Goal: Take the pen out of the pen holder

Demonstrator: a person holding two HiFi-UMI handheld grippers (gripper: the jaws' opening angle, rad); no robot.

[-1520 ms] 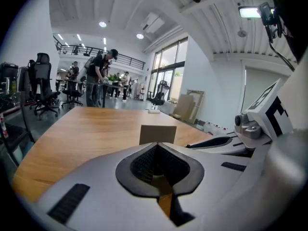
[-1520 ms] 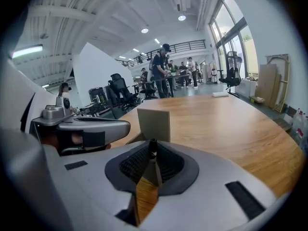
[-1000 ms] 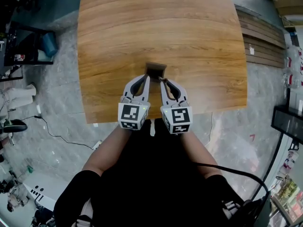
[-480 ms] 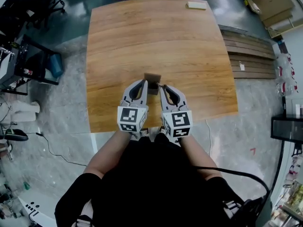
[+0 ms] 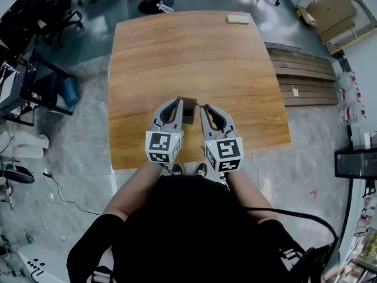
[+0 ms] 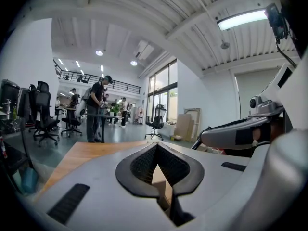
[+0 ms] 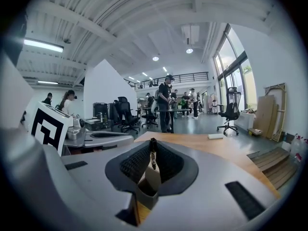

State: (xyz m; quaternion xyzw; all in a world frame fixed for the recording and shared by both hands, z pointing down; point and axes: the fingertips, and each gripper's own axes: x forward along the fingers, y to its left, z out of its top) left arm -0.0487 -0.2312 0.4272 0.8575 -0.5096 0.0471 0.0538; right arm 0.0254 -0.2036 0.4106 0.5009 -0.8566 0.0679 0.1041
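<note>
We are standing at the near edge of a broad, honey-coloured wooden table (image 5: 194, 52), holding both grey two-jaw tools side by side over a small, square, brown box-shaped pen holder (image 5: 189, 114). The holder is sitting on the tabletop between the two tools, close to the near edge.

We are pressing the left gripper (image 6: 156, 147) closed. Its ribbed black pads are meeting at the tips, and a pale wall of the holder is showing pinched in the gap just below them. In the head view this tool is lying against the holder's left side.

We are pinching the right gripper (image 7: 152, 146) almost fully together on a thin dark pen (image 7: 152, 154). It is standing upright between the very tips of the jaws. The pen's pale lower end is hanging over the holder's open top, and we cannot tell whether it is clear of the rim.

A small, flat, pale block (image 5: 238, 19) is lying well apart at the table's far edge. Black office chairs (image 7: 124, 115) and several standing people are showing in the room beyond.
</note>
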